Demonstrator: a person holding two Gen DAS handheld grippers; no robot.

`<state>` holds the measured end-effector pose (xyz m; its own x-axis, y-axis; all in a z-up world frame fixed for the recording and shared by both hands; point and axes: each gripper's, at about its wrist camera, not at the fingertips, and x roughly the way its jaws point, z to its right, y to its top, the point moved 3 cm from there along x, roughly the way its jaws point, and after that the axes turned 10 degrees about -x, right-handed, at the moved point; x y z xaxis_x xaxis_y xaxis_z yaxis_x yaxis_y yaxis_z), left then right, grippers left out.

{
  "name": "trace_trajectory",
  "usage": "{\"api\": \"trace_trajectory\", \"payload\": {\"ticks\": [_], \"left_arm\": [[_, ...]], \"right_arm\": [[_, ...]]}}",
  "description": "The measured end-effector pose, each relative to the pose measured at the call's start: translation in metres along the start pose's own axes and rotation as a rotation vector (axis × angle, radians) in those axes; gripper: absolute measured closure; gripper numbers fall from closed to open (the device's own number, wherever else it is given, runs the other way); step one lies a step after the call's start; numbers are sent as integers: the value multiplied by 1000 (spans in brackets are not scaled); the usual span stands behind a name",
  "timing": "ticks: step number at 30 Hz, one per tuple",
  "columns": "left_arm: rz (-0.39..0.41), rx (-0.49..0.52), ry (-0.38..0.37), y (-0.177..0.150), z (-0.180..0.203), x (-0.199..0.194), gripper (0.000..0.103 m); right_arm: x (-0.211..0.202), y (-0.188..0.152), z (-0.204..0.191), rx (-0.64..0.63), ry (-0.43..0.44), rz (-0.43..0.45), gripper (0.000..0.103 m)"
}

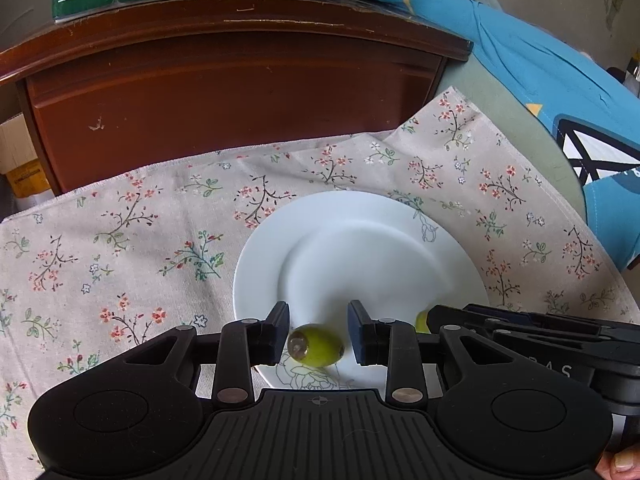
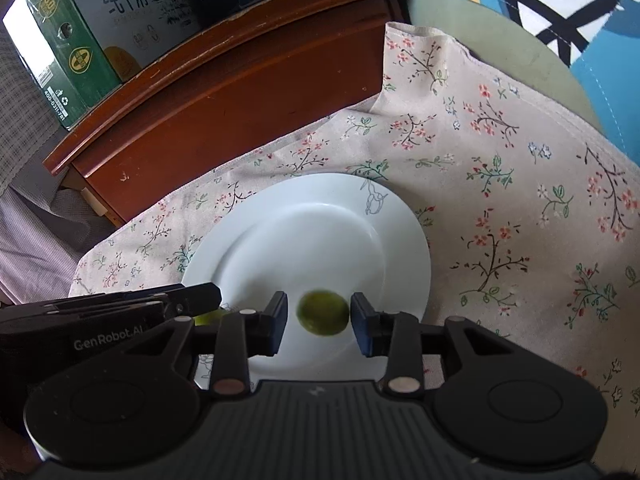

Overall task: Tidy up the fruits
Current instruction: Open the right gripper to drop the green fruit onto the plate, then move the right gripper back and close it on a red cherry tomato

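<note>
Over the near rim of a white plate (image 1: 256, 280) on a floral cloth (image 1: 120, 240), each gripper stands slightly apart around a small green fruit. The left gripper (image 1: 319, 332) touches its fruit (image 1: 316, 346) on one pad only. The right gripper (image 2: 319, 322) brackets the other fruit (image 2: 323, 312) with a gap at each side.

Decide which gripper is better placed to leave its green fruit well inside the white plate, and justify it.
Right. The right gripper has its round fruit between open jaws over the inner well of the plate; the left gripper has its oval fruit over the near rim, probably likelier to roll off.
</note>
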<state>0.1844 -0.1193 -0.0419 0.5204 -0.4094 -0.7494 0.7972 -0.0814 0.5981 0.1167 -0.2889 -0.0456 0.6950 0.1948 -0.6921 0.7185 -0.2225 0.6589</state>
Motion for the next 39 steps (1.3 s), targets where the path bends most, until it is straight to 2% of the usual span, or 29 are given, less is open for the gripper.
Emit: {"api": "trace_trajectory", "payload": {"ticks": [2, 4, 6, 10, 12, 17, 26, 30, 39], "left_arm": [[11, -11, -6, 3, -1, -5, 72], [27, -30, -7, 8, -2, -12, 68], [46, -51, 15, 11, -4, -20, 42], [70, -34, 50, 16, -6, -36, 35], [62, -29, 94, 14, -9, -40, 23], [57, -16, 137, 7, -18, -54, 22], [58, -33, 142, -15, -29, -84, 18], [27, -48, 171, -29, -36, -86, 18], [-9, -65, 185, -57, -46, -91, 18]], "right_arm": [[-4, 3, -1, -16, -8, 19, 59], [-10, 7, -2, -19, -6, 44, 58], [-14, 9, -3, -17, 4, 59, 58], [-18, 11, -5, -30, -6, 68, 54], [-19, 10, -6, -20, 1, 57, 53], [-28, 4, -4, 2, 4, 51, 53], [-49, -9, -10, 3, 13, 48, 53], [-57, -22, -14, 7, 15, 34, 53], [-77, -57, -24, 33, 55, 0, 53]]}}
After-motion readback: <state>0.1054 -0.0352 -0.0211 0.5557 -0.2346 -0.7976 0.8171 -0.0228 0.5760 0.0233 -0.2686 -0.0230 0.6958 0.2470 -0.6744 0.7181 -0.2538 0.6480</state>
